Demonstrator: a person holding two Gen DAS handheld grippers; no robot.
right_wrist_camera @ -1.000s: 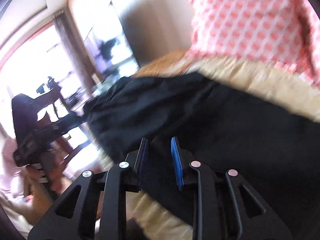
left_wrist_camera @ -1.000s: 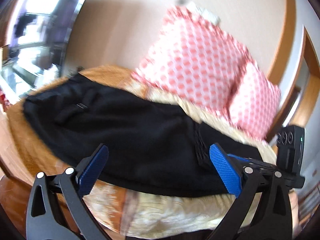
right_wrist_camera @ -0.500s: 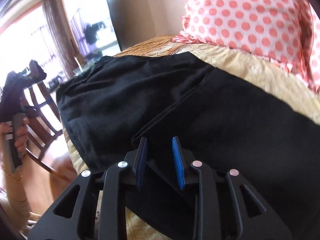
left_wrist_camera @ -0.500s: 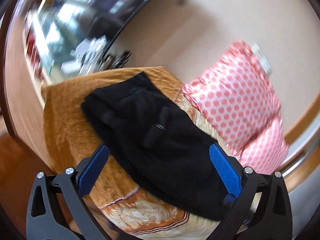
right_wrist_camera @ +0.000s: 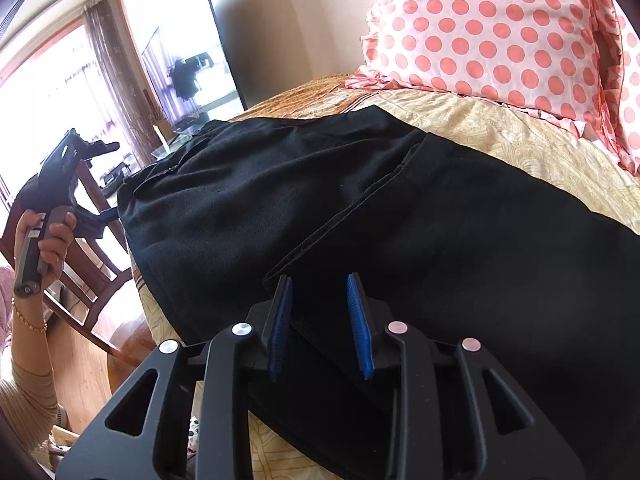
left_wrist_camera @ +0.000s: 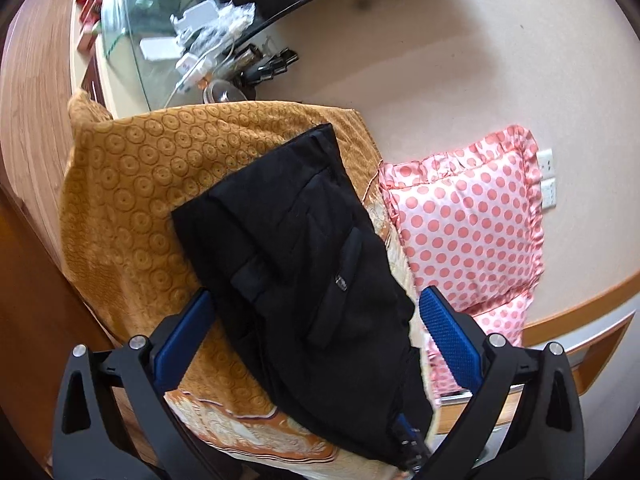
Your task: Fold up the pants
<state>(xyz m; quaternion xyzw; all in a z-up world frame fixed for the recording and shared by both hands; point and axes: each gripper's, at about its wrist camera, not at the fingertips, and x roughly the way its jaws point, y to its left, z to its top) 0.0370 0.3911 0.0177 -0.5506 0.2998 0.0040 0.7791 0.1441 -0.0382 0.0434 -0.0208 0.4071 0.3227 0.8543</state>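
Left wrist view: black pants are laid slantwise from the upper centre to the lower right of the frame on a bed covered by an orange patterned bedspread. The waistband edge is seen at the upper centre, close to the far edge of the bedspread; a broad strip of bare bedspread is left open along the left side of the garment. A pink dotted pillow is propped against the wall at the right, just beside the pants' right edge. The left gripper is held spread wide above the garment, nothing being pinched between its blue pads.

Right wrist view: the pants fill the centre and right of the frame, a folded edge running diagonally from the centre down to the blue pads. The right gripper is shown with its jaws opening; black fabric lies between and beneath the pads, which are not pressed on it. Cream bedspread is left bare between the pants and the pillow at the upper right. At the left edge of the frame the left gripper's handle is grasped by a hand, off the bed's side and clear of the garment.
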